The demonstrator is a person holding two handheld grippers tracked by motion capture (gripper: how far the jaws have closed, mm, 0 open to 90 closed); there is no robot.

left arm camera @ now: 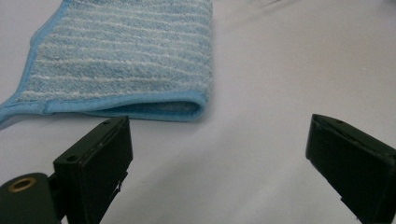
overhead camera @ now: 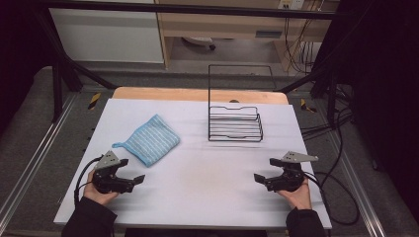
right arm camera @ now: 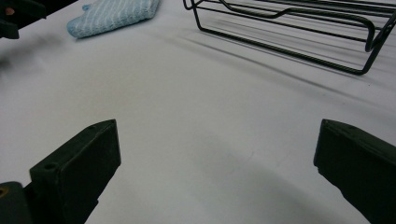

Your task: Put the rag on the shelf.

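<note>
Waiting at the start of the work is how this moment is judged: nothing is held, and both grippers are poised low over the white-covered bench (overhead camera: 197,197). The left gripper (overhead camera: 132,171) is seen with its jaws spread wide and empty, aimed toward the folded light-blue terry cloth with white stripes and a blue bound edge (overhead camera: 150,139), which lies flat on the left half of the bench, just beyond the jaws. In the left gripper view the cloth (left arm camera: 126,56) is seen close ahead, its folded edge facing the jaws. The right gripper (overhead camera: 267,169) is also wide open and empty, well apart from the black wire rack (overhead camera: 235,123) standing toward the back right. The next move is judged to call for the left jaws to be advanced and lowered so that the near folded edge is pinched
</note>
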